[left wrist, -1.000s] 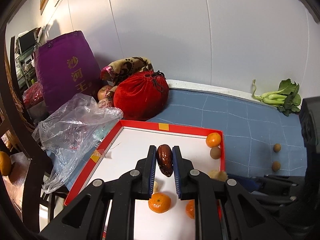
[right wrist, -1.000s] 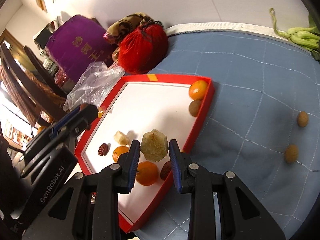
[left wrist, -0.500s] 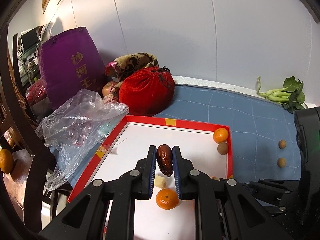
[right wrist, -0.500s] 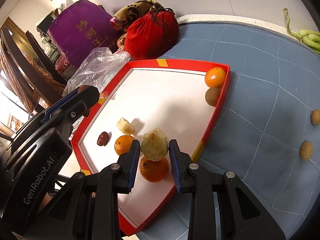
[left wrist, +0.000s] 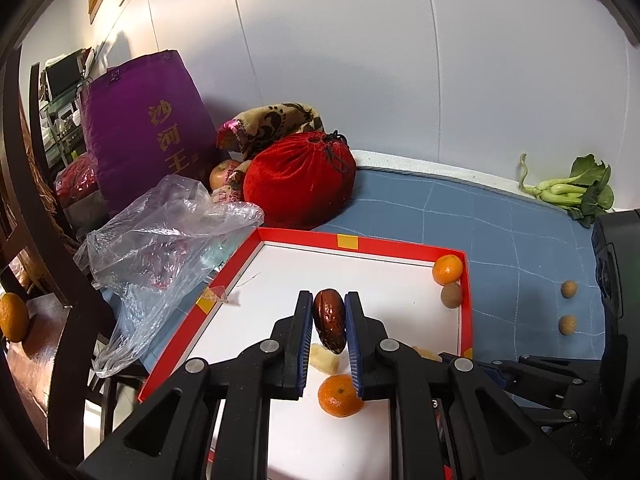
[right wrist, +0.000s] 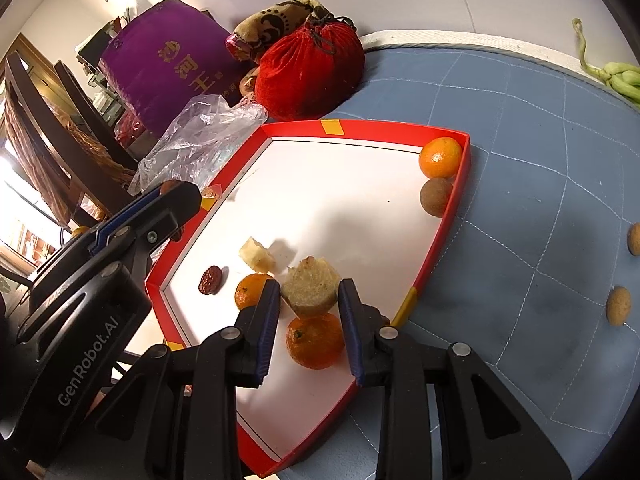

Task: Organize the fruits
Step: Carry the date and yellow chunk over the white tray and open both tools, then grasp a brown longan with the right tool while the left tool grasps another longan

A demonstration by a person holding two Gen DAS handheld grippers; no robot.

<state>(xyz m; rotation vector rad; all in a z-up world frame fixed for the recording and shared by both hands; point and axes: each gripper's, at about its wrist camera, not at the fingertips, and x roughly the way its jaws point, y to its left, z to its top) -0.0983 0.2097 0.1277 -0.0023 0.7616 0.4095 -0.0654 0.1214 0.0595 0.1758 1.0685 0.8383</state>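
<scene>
A red-rimmed white tray (left wrist: 404, 247) (right wrist: 440, 232) lies on a blue quilted mat. My left gripper (left wrist: 329, 322) is shut on a dark red date (left wrist: 329, 318) and holds it above the tray. My right gripper (right wrist: 309, 294) holds a pale yellow fruit chunk (right wrist: 311, 291) between its fingers above the tray's near part. In the tray lie mandarins (right wrist: 440, 157) (right wrist: 315, 340) (right wrist: 252, 290), a brown longan (right wrist: 436, 196), a second date (right wrist: 210, 280) and a pale chunk (right wrist: 258, 255). Two longans (right wrist: 618, 305) (left wrist: 568, 289) lie on the mat to the right.
A red velvet pouch (left wrist: 300, 184), a purple bag (left wrist: 148, 136), a patterned cloth bag (left wrist: 276, 120) and a clear plastic bag (left wrist: 160, 236) crowd the tray's far-left side. Bok choy (left wrist: 572, 190) lies at the far right by the wall. Dark wooden chairs (right wrist: 44, 120) stand left.
Both grippers have drawn back and up from the tray with their fruit held. More of the tray and its contents shows in both views.
</scene>
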